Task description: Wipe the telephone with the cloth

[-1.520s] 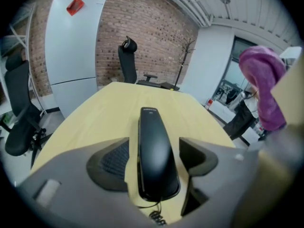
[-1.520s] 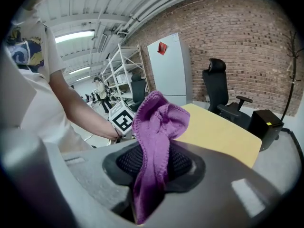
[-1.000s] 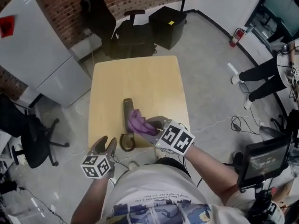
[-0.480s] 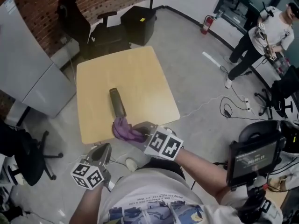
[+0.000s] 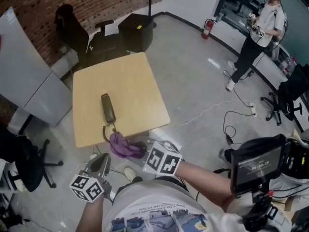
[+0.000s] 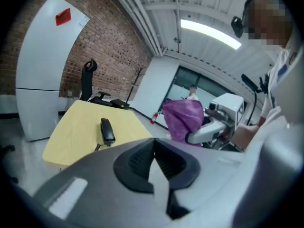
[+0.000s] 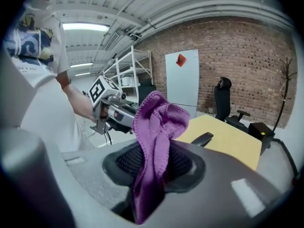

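The grey concrete floor (image 5: pixel 193 81) takes up most of the head view. A tall white cabinet (image 5: pixel 29 76) stands on it against a brick wall, off the worktop's left edge. The square, pale wooden worktop (image 5: pixel 130 76) sits in the middle, turned a little so that one corner points toward the person holding the claws. A black office chair (image 5: pixel 72 28) and a black box (image 5: pixel 137 30) stand beyond its far edge, and a second dark chair (image 5: pixel 21 163) stands off its near-left corner. Far to the right a standing person (image 5: pixel 256 37) in a white top and dark trousers holds something small, and a dark screen on a stand (image 5: pixel 256 164) sits closer, lower right. The right claw (image 5: pixel 139 152) is held off the worktop, just at its near edge. It is clamped on the purple cloth (image 5: pixel 121 147), whose folds bunch up above the pads and trail down between them in the right gripper view. The cloth is in the air, apart from the telephone. The left claw (image 5: pixel 100 166) is low beside the person's body, below the near-left corner, and the left gripper view shows its pads pressed together with nothing between them. The black telephone (image 5: pixel 107 108), a handset, lies flat on the worktop near the near edge, toward the left edge. Its long side runs from near to far, and its dark cord (image 5: pixel 105 132) drops over the near edge.
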`<state>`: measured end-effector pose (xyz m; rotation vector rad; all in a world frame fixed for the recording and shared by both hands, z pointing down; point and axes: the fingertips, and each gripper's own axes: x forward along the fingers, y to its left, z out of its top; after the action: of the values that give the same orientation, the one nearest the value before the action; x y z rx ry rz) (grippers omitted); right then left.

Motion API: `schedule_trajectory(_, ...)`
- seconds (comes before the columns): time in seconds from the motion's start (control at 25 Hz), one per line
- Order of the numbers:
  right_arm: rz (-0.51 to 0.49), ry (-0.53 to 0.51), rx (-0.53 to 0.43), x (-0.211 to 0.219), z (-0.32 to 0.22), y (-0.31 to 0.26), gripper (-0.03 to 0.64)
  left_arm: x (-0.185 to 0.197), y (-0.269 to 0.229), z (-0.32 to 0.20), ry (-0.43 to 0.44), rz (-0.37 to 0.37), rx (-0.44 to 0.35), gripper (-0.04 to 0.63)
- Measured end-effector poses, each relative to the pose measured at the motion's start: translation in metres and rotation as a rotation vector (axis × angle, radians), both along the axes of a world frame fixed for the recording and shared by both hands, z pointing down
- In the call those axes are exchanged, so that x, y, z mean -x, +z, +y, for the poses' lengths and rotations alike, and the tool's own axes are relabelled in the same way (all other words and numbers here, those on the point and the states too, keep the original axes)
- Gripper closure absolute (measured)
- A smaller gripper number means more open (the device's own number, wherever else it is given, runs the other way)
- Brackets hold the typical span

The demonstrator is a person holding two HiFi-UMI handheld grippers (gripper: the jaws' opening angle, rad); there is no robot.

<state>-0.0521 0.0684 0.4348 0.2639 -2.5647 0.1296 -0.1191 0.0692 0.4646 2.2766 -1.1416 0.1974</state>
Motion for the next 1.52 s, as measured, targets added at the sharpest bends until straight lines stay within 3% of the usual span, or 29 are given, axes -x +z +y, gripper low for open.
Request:
schedule_trajectory(0.2,-0.021,-0.047,-0.015,-0.037,0.031,0.002,0.506,-0.04,-0.016,0.028,-0.038,-0.016,-0.018,0.591)
schedule_trajectory(0.36,-0.049,-0.055,-0.011,-0.048,0.048,-0.003,0.506,-0.053,-0.017,0.05,-0.05,-0.024,0.012,0.591)
schedule_trajectory(0.84,-0.039,0.035,-0.021,-0.068,0.068,-0.003,0.506,-0.078,-0.023,0.065,0.074,-0.01,-0.018,0.591)
schedule_trajectory(1.52,0.003,0.051,-0.084,0.025,0.121,-0.018,0.506,0.02,-0.025,0.116,0.109,0.015,-0.031,0.591)
